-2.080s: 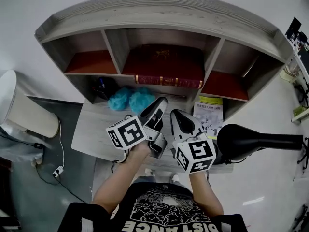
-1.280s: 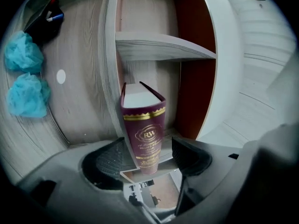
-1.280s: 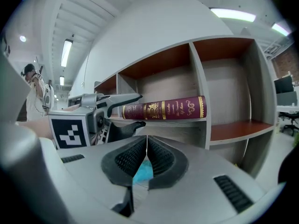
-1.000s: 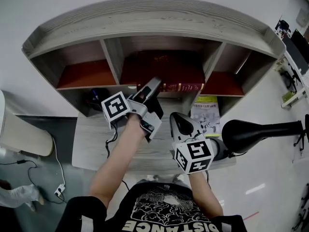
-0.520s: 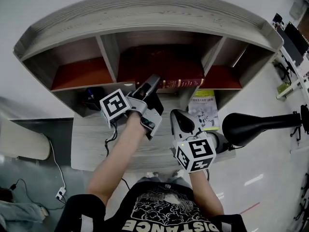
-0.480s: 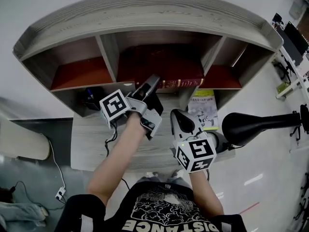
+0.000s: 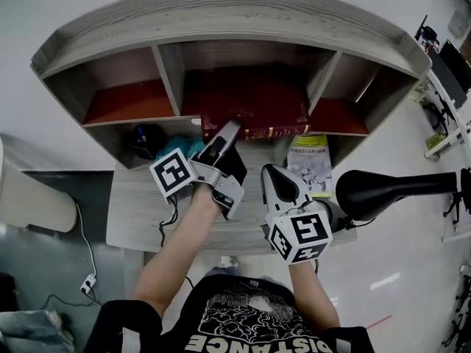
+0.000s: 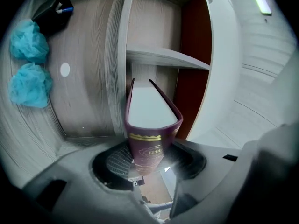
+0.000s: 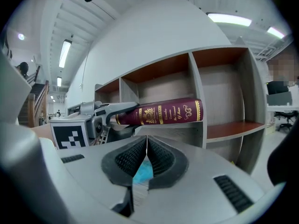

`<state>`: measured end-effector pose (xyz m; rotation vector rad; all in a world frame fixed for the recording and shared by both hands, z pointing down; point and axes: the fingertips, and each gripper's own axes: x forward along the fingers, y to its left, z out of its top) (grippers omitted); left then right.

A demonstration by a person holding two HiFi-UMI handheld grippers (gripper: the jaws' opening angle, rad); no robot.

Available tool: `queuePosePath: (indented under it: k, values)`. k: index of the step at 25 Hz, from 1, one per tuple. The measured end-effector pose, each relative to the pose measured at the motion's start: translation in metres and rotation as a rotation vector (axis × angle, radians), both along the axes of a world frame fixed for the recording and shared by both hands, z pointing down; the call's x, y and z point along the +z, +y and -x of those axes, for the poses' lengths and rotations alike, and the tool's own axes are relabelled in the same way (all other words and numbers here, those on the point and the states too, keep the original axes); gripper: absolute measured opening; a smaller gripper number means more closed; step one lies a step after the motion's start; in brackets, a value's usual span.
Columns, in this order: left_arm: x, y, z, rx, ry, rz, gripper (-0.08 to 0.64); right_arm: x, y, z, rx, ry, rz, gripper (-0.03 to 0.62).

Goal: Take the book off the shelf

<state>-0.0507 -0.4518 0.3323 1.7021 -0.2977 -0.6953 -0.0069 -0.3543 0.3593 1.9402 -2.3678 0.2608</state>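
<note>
Clamps the book (image 8: 149, 129) at the left end of its spine with the left gripper (image 8: 149, 161), fingers just closed on it, one above the cover and one below. Flat in the middle compartment of the shelf (image 7: 221, 20), spine facing out, long axis running left to right, so probably wants a straight pull back toward the body. Holds the right gripper (image 9: 146, 155) lower over the desk (image 7: 140, 212), fingers together on nothing, farther from the book than the left
</note>
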Motion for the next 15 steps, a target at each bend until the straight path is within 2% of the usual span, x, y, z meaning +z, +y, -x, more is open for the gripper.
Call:
queuePosePath:
  k: [5, 15]
  values:
    - [0.007, 0.022, 0.002, -0.039, 0.041, 0.014, 0.206, -0.005, 0.020, -0.010, -0.030, -0.010, -0.025, 0.018]
    - [0.013, 0.078, 0.010, -0.147, 0.028, -0.022, 0.204, -0.005, 0.059, -0.020, -0.115, -0.033, -0.054, 0.017]
